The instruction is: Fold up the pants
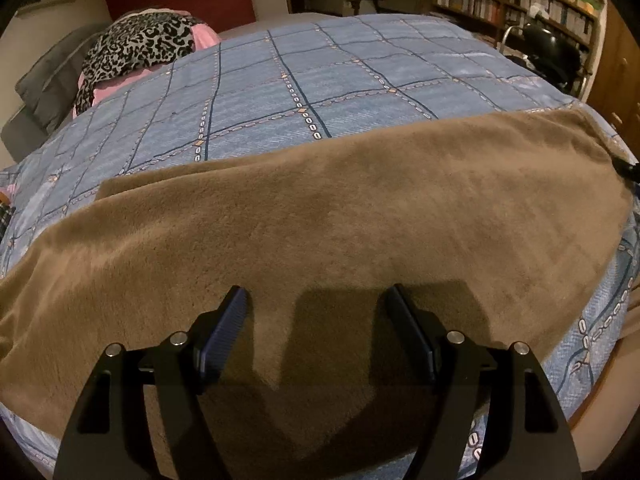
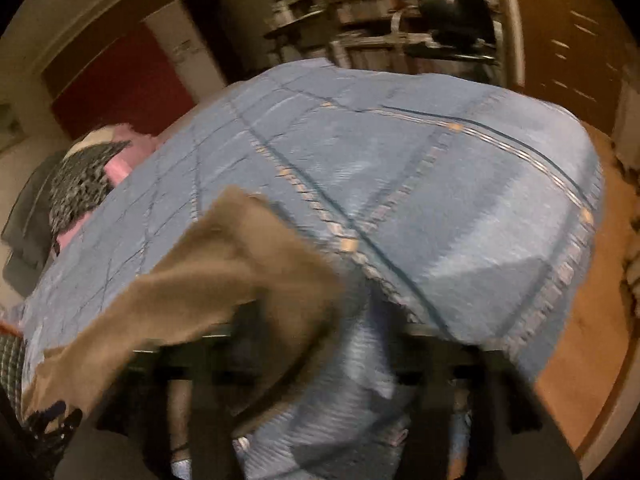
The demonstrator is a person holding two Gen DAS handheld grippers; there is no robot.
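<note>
The brown fleece pants [image 1: 320, 216] lie spread flat across the near part of the bed [image 1: 304, 80], on its blue checked cover, their far edge running roughly straight from side to side. The left hand-held gripper [image 1: 316, 300] points forward and slightly down over the near edge of the pants, level from side to side, its two blue-padded fingers [image 1: 228, 328] spread wide with nothing between them; its shadow falls on the fleece just below. The right wrist view is heavily blurred and tilted: the right hand-held gripper [image 2: 320, 364] shows only as dark smeared shapes low in the frame, and whether it is parted or clamped cannot be told. There a corner of the pants [image 2: 224, 276] rises off the cover toward that gripper. A leopard-print garment [image 1: 140, 48] lies over pink cloth [image 1: 204, 38] at the bed's far left corner.
</note>
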